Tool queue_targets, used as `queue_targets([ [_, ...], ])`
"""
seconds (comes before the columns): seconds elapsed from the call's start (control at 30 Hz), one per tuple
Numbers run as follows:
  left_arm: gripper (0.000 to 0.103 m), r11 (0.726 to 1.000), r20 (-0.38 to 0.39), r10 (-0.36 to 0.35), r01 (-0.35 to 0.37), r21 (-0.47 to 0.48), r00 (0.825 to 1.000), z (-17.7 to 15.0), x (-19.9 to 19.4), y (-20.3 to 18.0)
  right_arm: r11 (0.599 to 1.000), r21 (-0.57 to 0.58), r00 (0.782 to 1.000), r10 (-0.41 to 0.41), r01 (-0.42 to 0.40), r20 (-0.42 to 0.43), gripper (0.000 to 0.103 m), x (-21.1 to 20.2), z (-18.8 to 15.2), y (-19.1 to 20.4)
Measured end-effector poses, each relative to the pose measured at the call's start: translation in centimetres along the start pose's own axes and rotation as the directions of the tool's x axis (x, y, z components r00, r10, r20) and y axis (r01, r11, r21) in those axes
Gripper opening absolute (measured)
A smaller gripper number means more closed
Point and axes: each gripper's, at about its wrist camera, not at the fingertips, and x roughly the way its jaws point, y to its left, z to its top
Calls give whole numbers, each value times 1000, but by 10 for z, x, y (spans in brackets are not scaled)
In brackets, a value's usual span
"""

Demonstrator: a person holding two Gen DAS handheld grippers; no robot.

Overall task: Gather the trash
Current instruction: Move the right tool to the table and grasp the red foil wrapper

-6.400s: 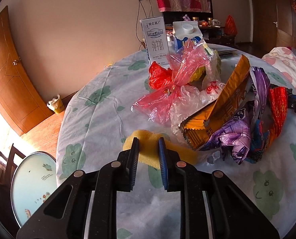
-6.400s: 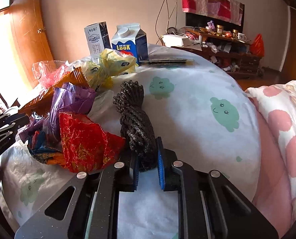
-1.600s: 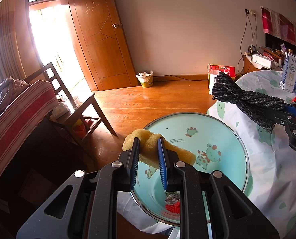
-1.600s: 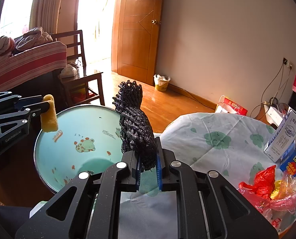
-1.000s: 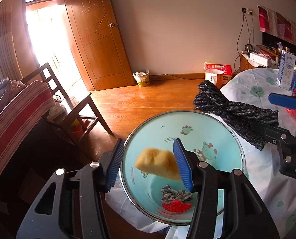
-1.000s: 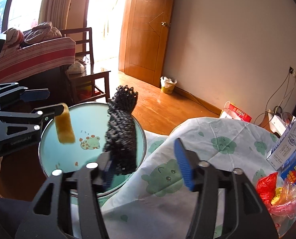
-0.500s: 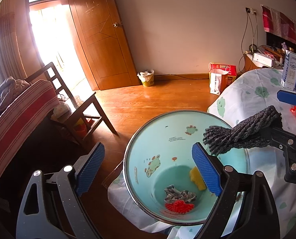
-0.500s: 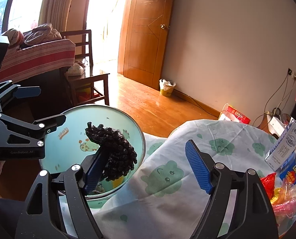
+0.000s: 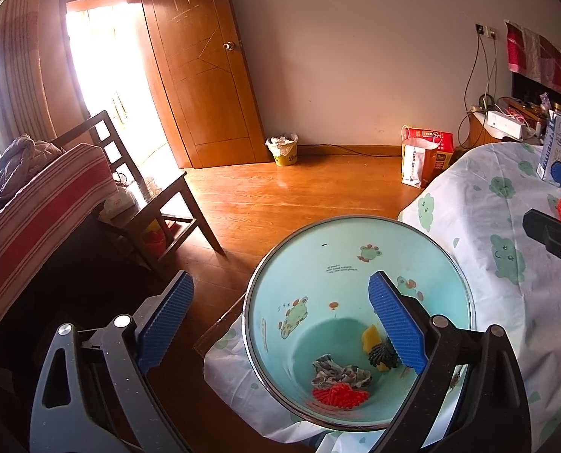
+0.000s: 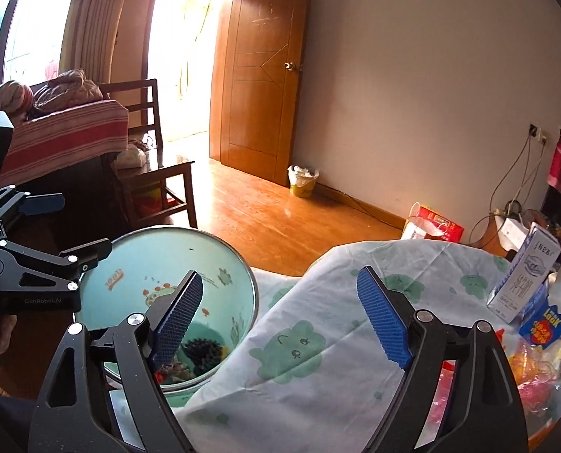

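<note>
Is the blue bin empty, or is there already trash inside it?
Not empty. At the bottom of the bin lie a yellow sponge, a black mesh bundle, a crumpled wrapper and a red piece.

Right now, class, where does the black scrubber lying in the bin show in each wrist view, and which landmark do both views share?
Left wrist: black scrubber lies on the bin floor, lower centre-right, beside the left gripper's right pad.
Right wrist: scrubber lies low in the bin, lower left, beside the right gripper's left pad.
Shared landmark: the small yellow wastebasket by the door.
</note>
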Motion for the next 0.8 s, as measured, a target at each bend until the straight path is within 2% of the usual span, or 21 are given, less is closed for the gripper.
queue_targets([
  [0.1,92,1000,-4,-23,23,-3,1000,-1,1,-4,995,12,995,-103,103,-3,83,-22,-7,-11],
  [0.2,93,998,-15,-57,57,7,998,-5,3,-15,975,43,976,-218,218,-17,83,-56,-25,-32],
  [0.27,93,996,-23,-85,86,23,996,-9,3,-27,946,85,950,-310,312,-35,83,-86,-41,-54],
  [0.33,93,992,-27,-121,122,39,992,-13,2,-41,904,144,915,-398,403,-63,83,-117,-60,-81],
  [0.43,93,982,-28,-174,175,72,984,-14,-4,-62,847,225,876,-460,482,-146,83,-147,-91,-118],
  [0.47,93,977,-25,-195,197,84,980,-15,-8,-70,829,250,865,-466,501,-188,83,-153,-102,-129],
  [0.6,93,951,1,-267,264,159,964,-14,-26,-105,798,313,851,-430,515,-303,83,-160,-141,-156],
  [0.73,93,929,15,-307,296,223,952,-18,-36,-133,786,394,867,-343,476,-362,81,-157,-168,-171],
  [0.77,93,926,5,-308,298,232,951,-19,-34,-137,786,402,866,-322,470,-381,78,-154,-172,-173],
  [0.8,93,924,-3,-311,303,234,950,-20,-33,-138,789,414,872,-298,454,-388,65,-153,-176,-174],
])
